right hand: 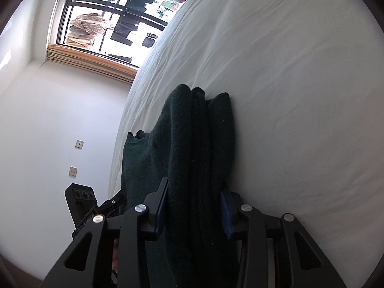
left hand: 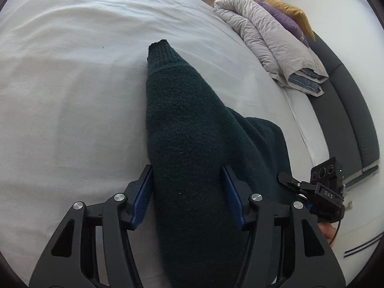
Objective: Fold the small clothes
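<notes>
The dark green sweater (left hand: 192, 144) lies on the white bed (left hand: 72, 84), its sleeve running from the bottom centre of the left view up to a cuff at upper centre. The left gripper (left hand: 188, 180) clamps that sleeve. The right gripper (right hand: 194, 192) clamps stacked folds. Bare sheet spreads left; a folded duvet (left hand: 268, 40) sits upper right.

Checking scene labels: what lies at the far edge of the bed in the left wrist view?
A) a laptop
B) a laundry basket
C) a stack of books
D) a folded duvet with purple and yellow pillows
D: a folded pale duvet lies at the bed's far edge, with a purple pillow and a yellow pillow behind it.
</notes>
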Motion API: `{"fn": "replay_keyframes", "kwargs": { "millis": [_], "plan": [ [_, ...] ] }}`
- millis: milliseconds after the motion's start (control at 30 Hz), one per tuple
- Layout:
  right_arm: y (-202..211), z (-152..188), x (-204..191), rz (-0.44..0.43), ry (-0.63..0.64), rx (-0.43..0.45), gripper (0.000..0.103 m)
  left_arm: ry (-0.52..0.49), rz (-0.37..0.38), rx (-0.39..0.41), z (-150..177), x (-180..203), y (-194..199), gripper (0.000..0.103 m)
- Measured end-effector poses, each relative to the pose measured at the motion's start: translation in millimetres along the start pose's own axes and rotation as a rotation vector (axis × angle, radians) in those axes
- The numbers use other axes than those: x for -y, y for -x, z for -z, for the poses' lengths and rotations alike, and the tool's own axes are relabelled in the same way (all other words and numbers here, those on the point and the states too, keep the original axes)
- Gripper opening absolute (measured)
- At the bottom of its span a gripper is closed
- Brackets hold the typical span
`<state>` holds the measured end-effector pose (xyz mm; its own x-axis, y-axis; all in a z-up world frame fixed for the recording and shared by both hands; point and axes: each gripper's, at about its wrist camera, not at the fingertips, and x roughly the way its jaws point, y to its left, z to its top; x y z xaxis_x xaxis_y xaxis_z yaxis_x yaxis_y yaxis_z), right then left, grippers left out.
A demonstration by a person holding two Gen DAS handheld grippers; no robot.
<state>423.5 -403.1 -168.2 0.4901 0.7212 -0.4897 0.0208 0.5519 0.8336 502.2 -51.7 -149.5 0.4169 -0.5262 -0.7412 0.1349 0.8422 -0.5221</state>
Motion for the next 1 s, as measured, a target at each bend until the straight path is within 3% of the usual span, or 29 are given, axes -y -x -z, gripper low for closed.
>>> {"fn": "replay_keyframes", "kwargs": {
  "millis": [100,200,300,467,667,867,1000],
  "plan": [
    [2.3,4.1,-7.6,0.037,0.044,0.007,0.028,-0.017,-0.014,-0.008,-2.4,4.4,-1.1,0.047],
    [6.6,10.1,-28.3,0.116,0.126,0.032,0.026,-0.017,0.0,0.01,-1.4,6.3,9.2,0.038],
    [15.5,18.9,-53.8,0.135,0.188,0.063,0.025,-0.028,0.02,0.031,1.2,8.7,29.5,0.034],
    [28.5,41.9,-99.5,0.108,0.236,0.088,0.025,-0.039,0.03,0.07,9.7,9.2,82.4,0.033],
    [34.5,89.4,-160.1,0.023,0.297,0.06,0.025,-0.034,0.011,0.15,26.8,-10.2,181.7,0.033],
    [13.1,151.1,-210.2,-0.052,0.363,0.001,0.024,-0.039,-0.055,0.225,75.6,-49.8,273.7,0.033],
    [-18.7,184.1,-212.4,-0.067,0.348,-0.062,0.024,0.019,-0.094,0.224,110.6,-89.7,301.6,0.033]
  ]
}}
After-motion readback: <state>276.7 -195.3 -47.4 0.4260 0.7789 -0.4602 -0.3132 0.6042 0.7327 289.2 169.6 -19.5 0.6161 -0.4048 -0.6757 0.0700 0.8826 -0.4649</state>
